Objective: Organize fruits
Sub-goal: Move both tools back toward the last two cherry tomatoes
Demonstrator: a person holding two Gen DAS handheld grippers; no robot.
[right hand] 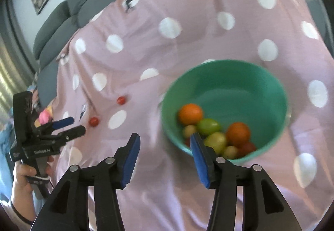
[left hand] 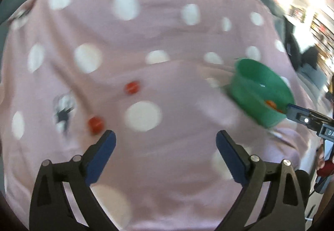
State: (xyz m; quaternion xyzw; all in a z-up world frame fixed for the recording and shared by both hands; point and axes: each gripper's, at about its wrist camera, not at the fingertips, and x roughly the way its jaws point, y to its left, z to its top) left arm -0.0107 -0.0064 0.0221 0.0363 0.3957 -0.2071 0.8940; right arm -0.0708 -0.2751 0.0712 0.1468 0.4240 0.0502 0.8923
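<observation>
Green bowl (right hand: pixel 225 84) already holds most fruit; two red cherry tomatoes (left hand: pixel 96 124) left on pink sheet (left hand: pixel 167 32). My left gripper (left hand: pixel 165 143) and right gripper (right hand: pixel 165 143): jaws wide, empty.

Pink polka-dot cloth (right hand: pixel 187 22) bearing green bowl (right hand: pixel 246 84) and two red tomatoes (right hand: pixel 121 100) (right hand: pixel 93 121).

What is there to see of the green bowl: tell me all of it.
The green bowl is round, deep and smooth, plastic by its look. It stands upright on the pink dotted cloth and holds a heap of small orange, green, yellowish and red fruits at its near side. The right gripper has one finger at its near rim; contact is unclear.
</observation>
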